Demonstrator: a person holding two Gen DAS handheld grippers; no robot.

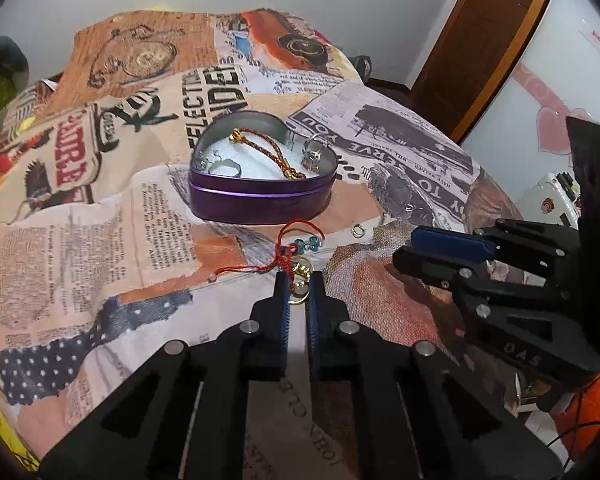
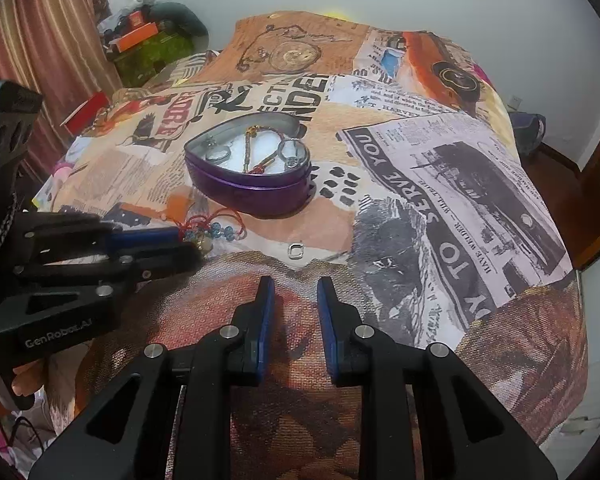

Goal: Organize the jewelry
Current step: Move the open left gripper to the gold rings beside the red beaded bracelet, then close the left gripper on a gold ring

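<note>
A purple heart-shaped tin [image 1: 260,196] [image 2: 252,188] stands open on the printed cloth, holding a braided red-gold bracelet [image 1: 274,152], silver rings [image 1: 224,168] and a charm [image 1: 314,156]. In front of it lies a red cord bracelet with blue beads and a gold charm [image 1: 300,248] [image 2: 208,236]. My left gripper [image 1: 299,288] [image 2: 188,246] is nearly shut around its gold charm. A small silver ring [image 1: 357,231] [image 2: 295,251] lies loose on the cloth. My right gripper [image 2: 296,292] [image 1: 404,248] is open and empty, short of that ring.
The cloth [image 2: 440,184] covers a round table that drops off at the right and near edges. Boxes and clutter [image 2: 140,40] sit by a curtain at far left. A wooden door [image 1: 480,40] stands at the back right.
</note>
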